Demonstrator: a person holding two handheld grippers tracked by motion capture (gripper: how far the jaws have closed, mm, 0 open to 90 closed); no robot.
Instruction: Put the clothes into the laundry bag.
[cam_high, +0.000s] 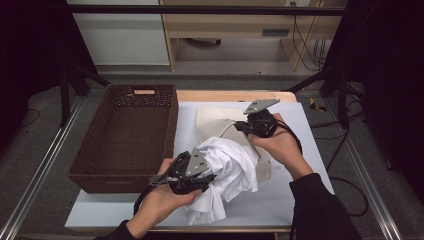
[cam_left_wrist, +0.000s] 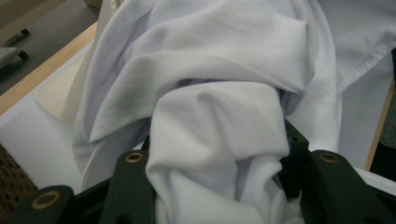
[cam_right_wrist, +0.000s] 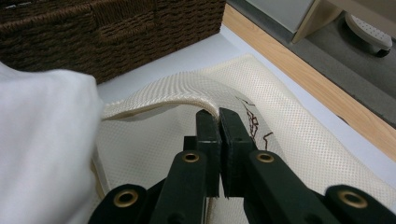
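Left hand-held gripper clamps one white garment; right hand-held gripper pinches one mesh bag.

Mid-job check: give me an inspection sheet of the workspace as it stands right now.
Surface: white table cover, wooden edge at the far side.
Job's things: white garment bunched partly in the cream mesh bag, whose rim is lifted.
Clutter: brown wicker basket at left.
Grippers: left gripper shut on the garment; right gripper pinching the bag's rim.
Cables: black cable trailing from the right gripper.
Surroundings: metal rails, grey floor, wooden furniture beyond.
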